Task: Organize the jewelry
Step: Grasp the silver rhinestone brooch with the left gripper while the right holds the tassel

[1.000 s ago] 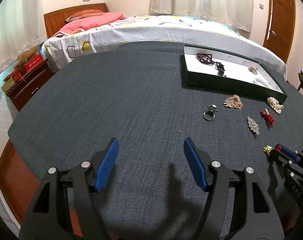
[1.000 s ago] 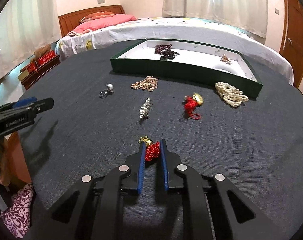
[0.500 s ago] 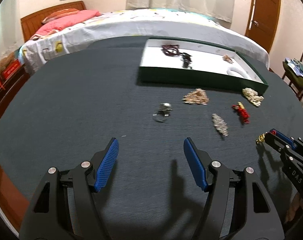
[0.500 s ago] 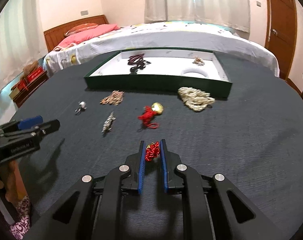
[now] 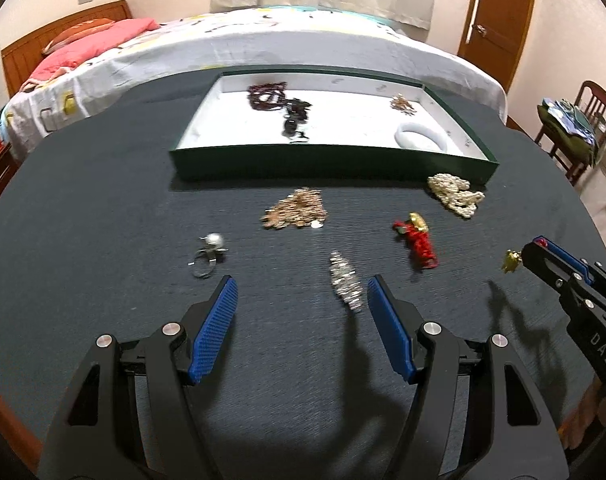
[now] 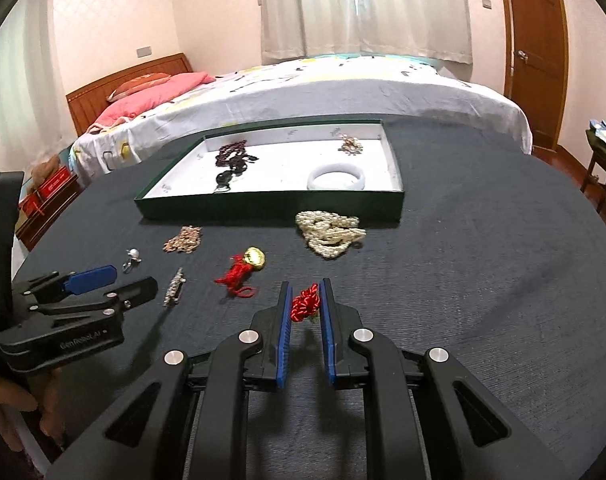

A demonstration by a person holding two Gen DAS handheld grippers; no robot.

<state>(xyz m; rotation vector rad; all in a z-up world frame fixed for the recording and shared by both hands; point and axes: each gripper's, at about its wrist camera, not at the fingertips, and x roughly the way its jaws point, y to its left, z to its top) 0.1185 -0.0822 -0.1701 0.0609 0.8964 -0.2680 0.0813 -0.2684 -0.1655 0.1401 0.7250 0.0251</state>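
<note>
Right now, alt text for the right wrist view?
The right gripper, jaws shut on a red knotted cord charm, hangs over a dark cloth table. Ahead stands a green tray holding dark beads and a white bangle, with a pearl strand and smaller pieces loose before it. The open left gripper shows at left.

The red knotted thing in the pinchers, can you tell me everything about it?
The red knotted cord is a small bunch of shiny, braided red string, looped and bundled. The right gripper is shut on it, its blue pads pressing both sides, holding it above the dark table cloth. A little gold charm sticks out past the fingertips in the left wrist view. Nothing else touches it.
</note>
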